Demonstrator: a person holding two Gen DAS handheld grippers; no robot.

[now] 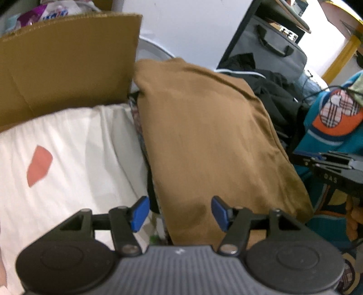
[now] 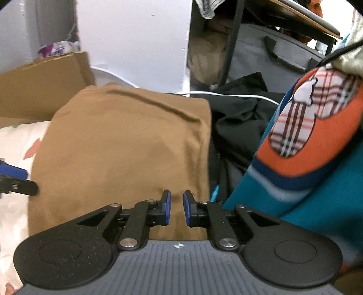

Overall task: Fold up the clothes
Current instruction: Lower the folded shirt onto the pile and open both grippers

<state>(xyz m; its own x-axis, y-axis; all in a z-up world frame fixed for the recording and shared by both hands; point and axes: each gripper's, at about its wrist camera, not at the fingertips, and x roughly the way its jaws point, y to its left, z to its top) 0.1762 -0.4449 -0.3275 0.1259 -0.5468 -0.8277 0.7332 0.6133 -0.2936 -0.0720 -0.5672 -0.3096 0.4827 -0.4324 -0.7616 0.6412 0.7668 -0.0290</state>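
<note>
The left gripper [image 1: 180,212] points steeply down with its blue pads [image 1: 140,213] spread well apart and nothing between them; it hangs over the near edge of a folded tan garment [image 1: 211,140]. The right gripper [image 2: 177,208] tilts down likewise, its pads [image 2: 166,207] drawn close with a narrow gap left and no cloth caught in it, above the same garment's near right corner.

The tan garment [image 2: 122,140] is a smooth, soft rectangle with a raised seam across its far end, and it rests on top of a stack of darker clothes whose edges show along its left side. Beside it on the left lies a white sheet [image 1: 68,158] with reddish patches. Behind that stands an open cardboard box [image 1: 65,68] of plain brown board, holding crumpled printed packets [image 1: 45,12] at its top. To the right lie rumpled black clothing [image 2: 238,127] and a white cable [image 2: 226,94], then a grey fabric case [image 1: 272,52] with black handles. A teal knit garment [image 2: 306,158] with an orange band and a plaid patch fills the right edge
</note>
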